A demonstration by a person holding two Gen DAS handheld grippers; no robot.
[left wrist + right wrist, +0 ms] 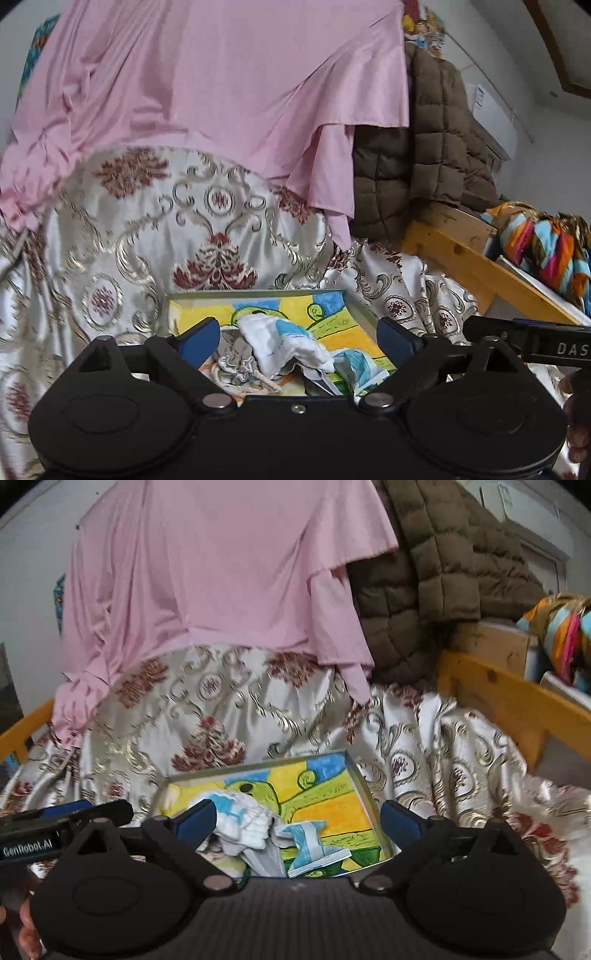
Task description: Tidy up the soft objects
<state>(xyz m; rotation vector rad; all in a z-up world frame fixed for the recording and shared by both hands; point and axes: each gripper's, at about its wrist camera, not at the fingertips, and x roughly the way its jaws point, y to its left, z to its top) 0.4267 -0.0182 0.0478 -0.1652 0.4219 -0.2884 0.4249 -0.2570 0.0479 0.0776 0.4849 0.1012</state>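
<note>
White walls (pixel 546 55), an orange wooden bed frame (pixel 517 698), a white air conditioner (pixel 491 122) at the right

Socks (pixel 291 347) lie in tray (pixel 258 294) on bedspread (pixel 147 236).

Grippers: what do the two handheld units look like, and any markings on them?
Both are matte black with twin rounded housings, silver pivot bolts and blue-padded fingers. The left gripper reads "GenRobot.AI" on its side in the right wrist view; the right gripper shows "DAS" in the left wrist view.
</note>
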